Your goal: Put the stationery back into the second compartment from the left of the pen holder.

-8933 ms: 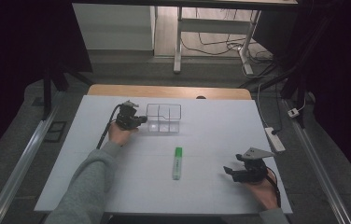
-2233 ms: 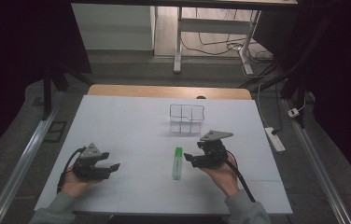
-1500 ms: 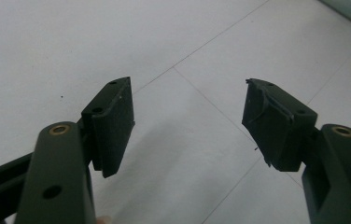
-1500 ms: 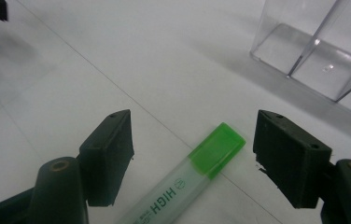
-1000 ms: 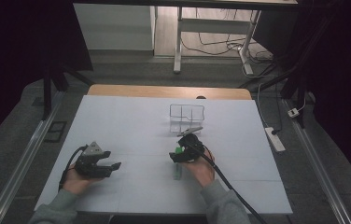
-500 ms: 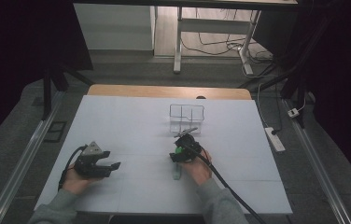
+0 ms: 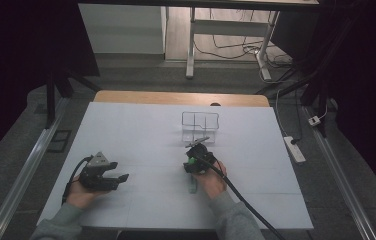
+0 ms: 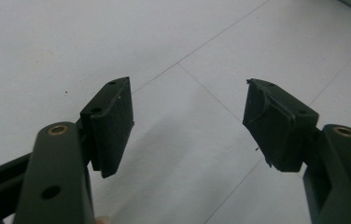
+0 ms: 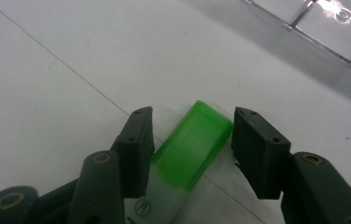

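Marker (image 9: 190, 144) mid-table between right gripper (image 9: 190, 140) closing jaws, bare surface around

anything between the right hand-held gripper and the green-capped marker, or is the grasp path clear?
Nothing visible. The right hand-held gripper already straddles the marker at its green cap; its jaws have just been closing, left pad at the cap, a small gap on the right. The clear organizer sits beyond, apart.

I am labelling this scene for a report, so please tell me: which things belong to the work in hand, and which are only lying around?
In the work:
- green-capped marker, between the right gripper fingers, which have just been closing
- clear box with compartments, just beyond it

Only around:
- left gripper, open, holding nothing
- white power strip on the floor
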Action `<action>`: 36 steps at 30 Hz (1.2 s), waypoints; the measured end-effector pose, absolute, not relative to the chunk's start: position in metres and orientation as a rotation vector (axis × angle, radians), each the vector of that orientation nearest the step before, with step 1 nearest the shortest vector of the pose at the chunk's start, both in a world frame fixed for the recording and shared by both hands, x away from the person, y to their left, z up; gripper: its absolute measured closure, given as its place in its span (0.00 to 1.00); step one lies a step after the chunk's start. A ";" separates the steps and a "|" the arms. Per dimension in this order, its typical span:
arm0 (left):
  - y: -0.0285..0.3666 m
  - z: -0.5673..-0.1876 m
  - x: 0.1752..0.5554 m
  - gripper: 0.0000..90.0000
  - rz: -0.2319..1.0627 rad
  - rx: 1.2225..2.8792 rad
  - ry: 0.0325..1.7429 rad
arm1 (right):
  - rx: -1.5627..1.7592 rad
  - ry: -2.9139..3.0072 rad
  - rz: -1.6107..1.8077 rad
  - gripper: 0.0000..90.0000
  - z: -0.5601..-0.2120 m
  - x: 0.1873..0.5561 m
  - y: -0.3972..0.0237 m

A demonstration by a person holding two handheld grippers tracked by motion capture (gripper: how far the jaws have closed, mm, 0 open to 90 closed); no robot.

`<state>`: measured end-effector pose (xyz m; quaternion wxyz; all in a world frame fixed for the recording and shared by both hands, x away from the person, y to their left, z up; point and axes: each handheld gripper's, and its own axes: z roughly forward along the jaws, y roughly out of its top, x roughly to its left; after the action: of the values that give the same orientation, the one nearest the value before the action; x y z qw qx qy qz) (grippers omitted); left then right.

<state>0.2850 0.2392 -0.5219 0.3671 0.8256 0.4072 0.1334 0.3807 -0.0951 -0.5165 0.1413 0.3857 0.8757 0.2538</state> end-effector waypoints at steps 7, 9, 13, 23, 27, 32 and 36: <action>0.239 -0.521 0.284 0.37 0.346 2.118 1.046 | 1.061 2.544 0.731 0.74 -0.516 0.379 -0.094; 0.239 -0.521 0.284 0.37 0.346 2.117 1.047 | 1.064 2.549 0.739 0.74 -0.516 0.379 -0.095; 0.240 -0.522 0.284 0.37 0.344 2.114 1.052 | 1.052 2.556 0.742 0.74 -0.515 0.380 -0.096; 0.240 -0.522 0.285 0.37 0.344 2.115 1.054 | 1.011 2.558 0.802 0.74 -0.504 0.377 -0.100; 0.240 -0.522 0.285 0.37 0.344 2.115 1.055 | 0.998 2.543 0.855 0.74 -0.493 0.375 -0.104; 0.239 -0.522 0.285 0.37 0.344 2.120 1.050 | 0.997 2.516 0.907 0.74 -0.481 0.372 -0.112; 0.239 -0.522 0.285 0.37 0.353 2.116 1.055 | 0.996 2.489 0.971 0.74 -0.471 0.371 -0.119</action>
<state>0.2849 0.2386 -0.5220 0.3667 0.8234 0.4106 0.1375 0.3706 -0.1189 -0.4713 0.1447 0.3456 0.8637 0.3370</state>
